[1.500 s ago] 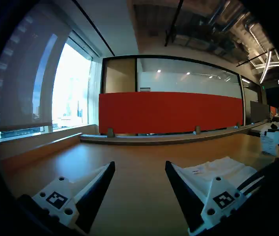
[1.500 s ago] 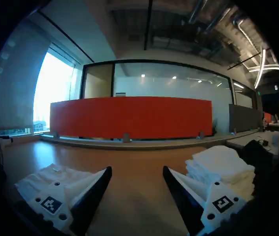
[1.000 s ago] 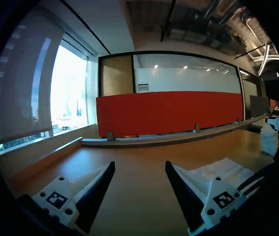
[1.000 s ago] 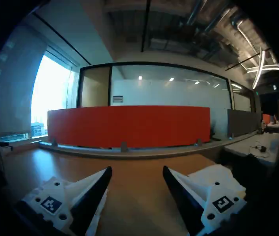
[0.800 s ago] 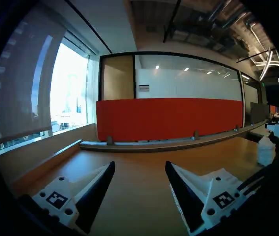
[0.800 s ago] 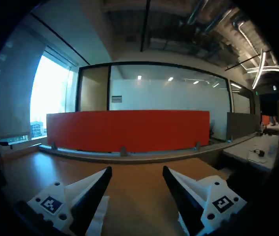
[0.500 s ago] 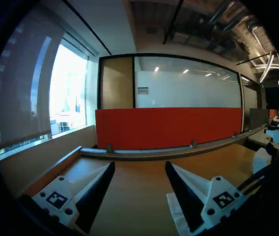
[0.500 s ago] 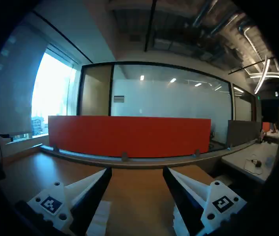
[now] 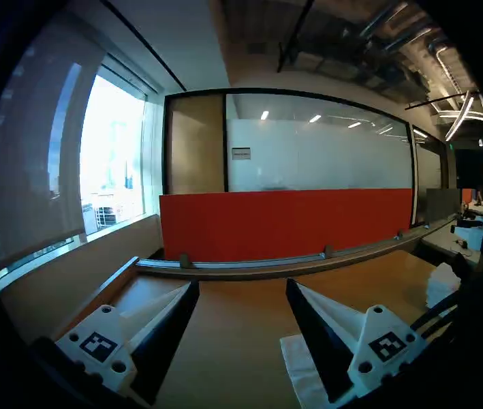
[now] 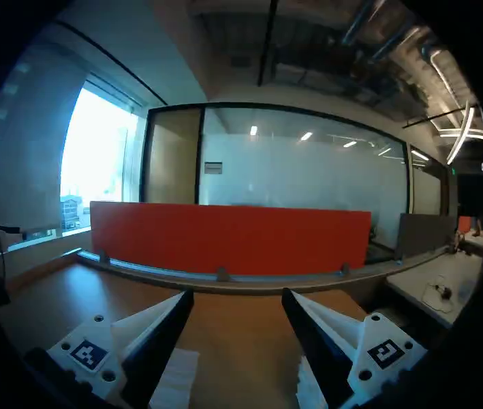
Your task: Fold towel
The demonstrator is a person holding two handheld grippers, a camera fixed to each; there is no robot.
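Note:
In the left gripper view, my left gripper (image 9: 241,290) stands open above the wooden table (image 9: 241,334), nothing between its fingers. A white towel (image 9: 299,371) lies flat on the table low at the right, partly hidden behind the right finger. In the right gripper view, my right gripper (image 10: 236,296) is open too and holds nothing. A corner of the white towel (image 10: 176,378) shows beside its left finger. Another bit of white cloth (image 10: 306,388) peeks out beside its right finger.
A stack of folded white towels (image 9: 442,283) sits at the table's right end. A red partition (image 9: 285,221) runs along the far edge of the table, with a glass wall behind it. A window ledge (image 9: 71,273) borders the left side. A neighbouring desk (image 10: 439,279) stands at the right.
Both grippers have risen and drawn back from the towel, staying open. The towel has slid down to the bottom of both views, and the folded stack has left the right gripper view.

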